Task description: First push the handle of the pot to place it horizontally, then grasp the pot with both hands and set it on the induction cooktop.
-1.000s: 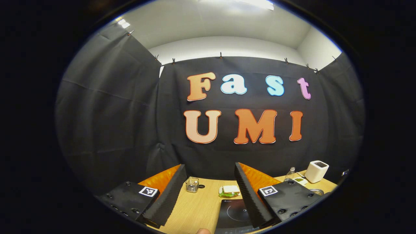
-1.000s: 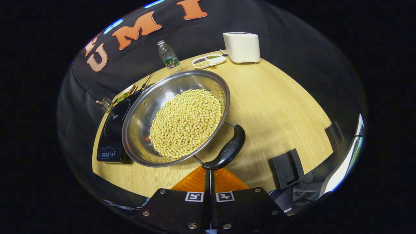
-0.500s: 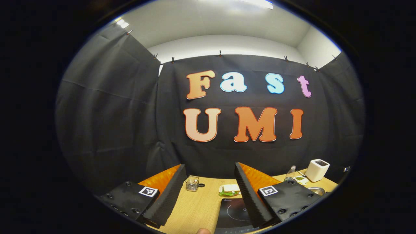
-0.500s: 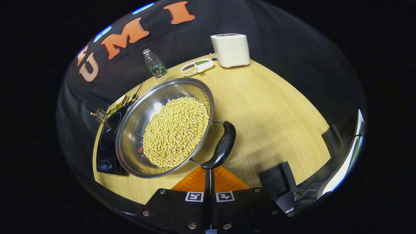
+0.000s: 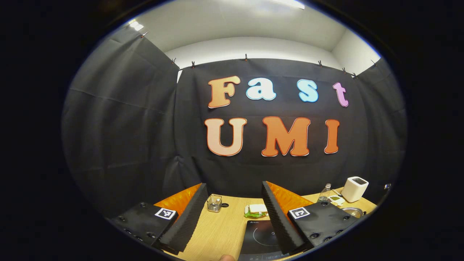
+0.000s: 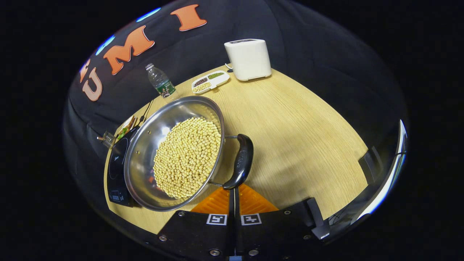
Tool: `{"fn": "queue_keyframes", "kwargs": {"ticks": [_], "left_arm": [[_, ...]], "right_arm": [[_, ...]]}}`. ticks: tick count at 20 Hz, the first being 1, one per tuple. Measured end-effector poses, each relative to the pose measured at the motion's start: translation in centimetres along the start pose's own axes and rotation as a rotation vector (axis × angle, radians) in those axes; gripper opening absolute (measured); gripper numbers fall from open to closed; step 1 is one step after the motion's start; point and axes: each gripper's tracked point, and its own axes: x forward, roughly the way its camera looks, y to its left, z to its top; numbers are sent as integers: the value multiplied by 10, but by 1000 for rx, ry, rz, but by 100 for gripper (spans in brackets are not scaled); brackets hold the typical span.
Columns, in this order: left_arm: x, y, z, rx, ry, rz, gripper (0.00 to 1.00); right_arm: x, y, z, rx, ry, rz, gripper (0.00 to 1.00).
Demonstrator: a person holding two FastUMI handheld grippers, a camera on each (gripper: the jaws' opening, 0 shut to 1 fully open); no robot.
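A steel pot (image 6: 152,141) full of pale yellow beans (image 6: 186,156) sits on the wooden table, its left side over the edge of the black induction cooktop (image 6: 116,163). The pot's black handle (image 6: 241,161) sticks out on its right. My right gripper (image 6: 232,189) is shut with nothing between the fingers, its tips touching the handle's near end. In the left gripper view my left gripper (image 5: 233,185) hangs open above the cooktop (image 5: 259,235), holding nothing, and the pot's rim (image 5: 349,211) peeks out at the far right.
A white toaster (image 6: 248,59), a divided snack dish (image 6: 210,80) and a water bottle (image 6: 160,81) stand along the table's (image 6: 297,137) far edge. Beyond the cooktop lie a wrapped sandwich (image 5: 255,211) and a small wire basket (image 5: 214,203).
The pot has turned under my right gripper's push, its handle swinging from a slant to near upright in the right gripper view. The left gripper has hardly moved.
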Motion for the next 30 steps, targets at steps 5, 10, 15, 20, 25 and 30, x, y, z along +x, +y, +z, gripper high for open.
{"fn": "queue_keyframes", "kwargs": {"ticks": [5,10,15,20,25,30], "left_arm": [[4,-5,-1,-4,-2,1,98],[9,-12,-5,-9,7,-1,98],[17,-24,-17,-5,32,-11,99],[25,-41,-39,8,59,-16,98],[39,-64,-77,-37,126,-62,99],[51,-87,-115,-43,178,-86,99]], "right_arm": [[9,-3,14,13,-7,-2,0],[19,-5,26,16,-14,2,0],[28,-8,40,4,-25,-8,0],[38,-8,53,1,-36,-12,0],[47,-7,63,11,-37,-6,0],[55,-14,75,-34,-57,-38,0]]}}
